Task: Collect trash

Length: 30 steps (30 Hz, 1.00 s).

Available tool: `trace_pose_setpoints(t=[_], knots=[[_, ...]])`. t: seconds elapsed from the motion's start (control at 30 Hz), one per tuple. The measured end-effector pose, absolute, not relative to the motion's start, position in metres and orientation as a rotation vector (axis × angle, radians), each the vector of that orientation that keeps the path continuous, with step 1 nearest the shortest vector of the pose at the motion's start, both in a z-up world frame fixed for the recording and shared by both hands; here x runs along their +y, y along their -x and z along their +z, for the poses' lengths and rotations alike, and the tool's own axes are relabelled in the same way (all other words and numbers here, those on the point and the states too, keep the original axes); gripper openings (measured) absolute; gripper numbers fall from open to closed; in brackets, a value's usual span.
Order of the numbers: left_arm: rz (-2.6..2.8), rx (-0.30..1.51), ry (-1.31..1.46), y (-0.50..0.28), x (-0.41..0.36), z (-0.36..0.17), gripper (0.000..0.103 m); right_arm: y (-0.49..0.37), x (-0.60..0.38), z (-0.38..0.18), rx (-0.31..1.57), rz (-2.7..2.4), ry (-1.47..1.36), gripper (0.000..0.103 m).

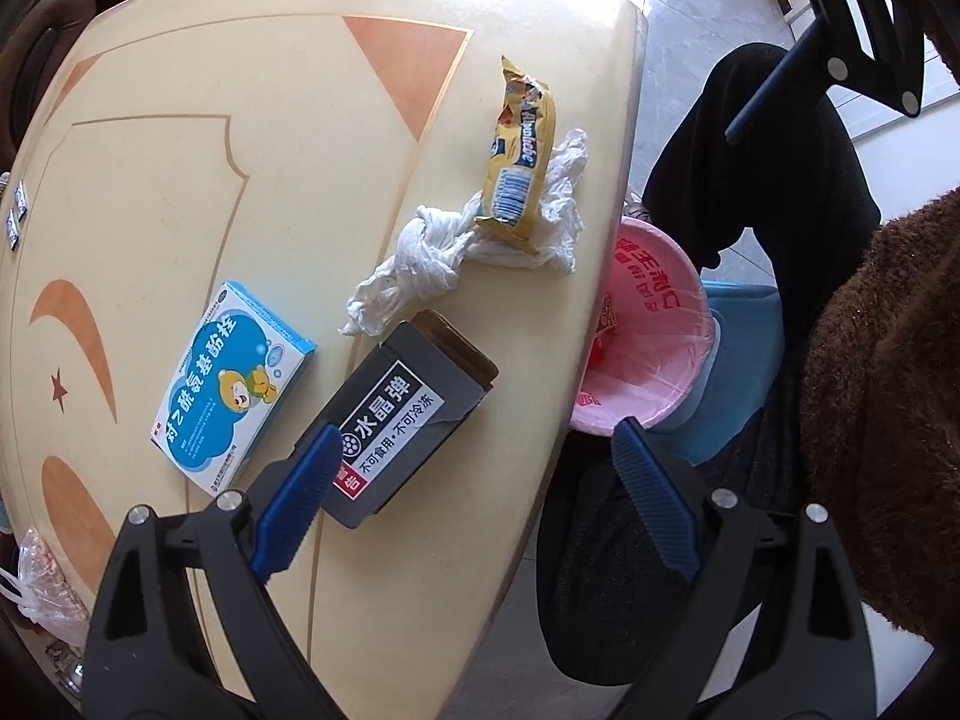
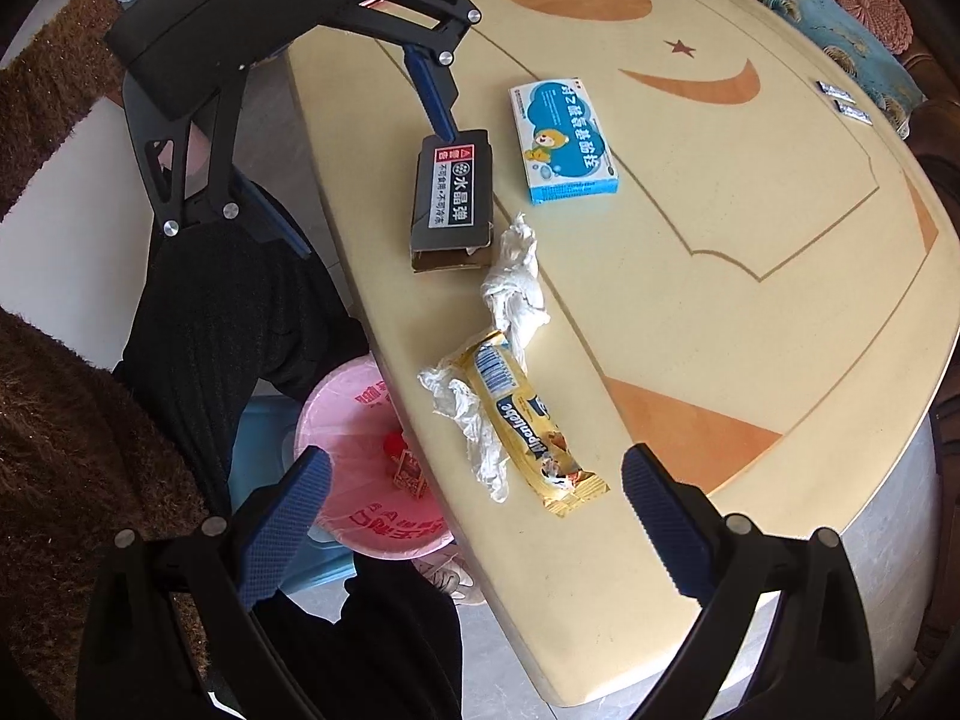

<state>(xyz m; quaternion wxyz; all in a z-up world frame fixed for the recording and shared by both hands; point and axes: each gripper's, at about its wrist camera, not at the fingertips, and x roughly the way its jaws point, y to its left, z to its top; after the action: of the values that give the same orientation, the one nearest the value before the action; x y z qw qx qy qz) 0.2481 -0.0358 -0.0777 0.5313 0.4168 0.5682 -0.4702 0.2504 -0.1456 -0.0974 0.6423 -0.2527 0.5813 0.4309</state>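
Pink-lined bin (image 1: 651, 324) partly behind table edge (image 1: 606, 276), contents perhaps cartons.

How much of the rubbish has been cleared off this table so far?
Barely started. The pink-lined bin beside the table already holds a small red carton. Nothing is in hand: the left gripper and the right gripper both hang open. Still on the table: black box, blue box, crumpled tissue, yellow wrapper.

Cream inlaid table (image 1: 180, 180), grey tiled floor (image 1: 690, 12)
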Motion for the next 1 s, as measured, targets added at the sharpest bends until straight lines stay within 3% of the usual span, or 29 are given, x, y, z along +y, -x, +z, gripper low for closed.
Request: trace_pose_setpoints(t=[0.4, 0.63, 1.0], knots=[[-1.133, 1.391, -1.035, -0.263, -0.034, -0.1, 0.089, -0.262, -0.142, -0.131, 1.385, 1.01, 0.609, 0.095], [-1.148, 1.406, -1.077, -0.266, -0.033, -0.114, 0.089, -0.268, -0.139, -0.145, 1.407, 1.028, 0.633, 0.085], [-1.15, 1.398, -1.095, -0.277, -0.036, -0.116, 0.089, -0.274, -0.142, -0.151, 1.408, 1.023, 0.662, 0.077]])
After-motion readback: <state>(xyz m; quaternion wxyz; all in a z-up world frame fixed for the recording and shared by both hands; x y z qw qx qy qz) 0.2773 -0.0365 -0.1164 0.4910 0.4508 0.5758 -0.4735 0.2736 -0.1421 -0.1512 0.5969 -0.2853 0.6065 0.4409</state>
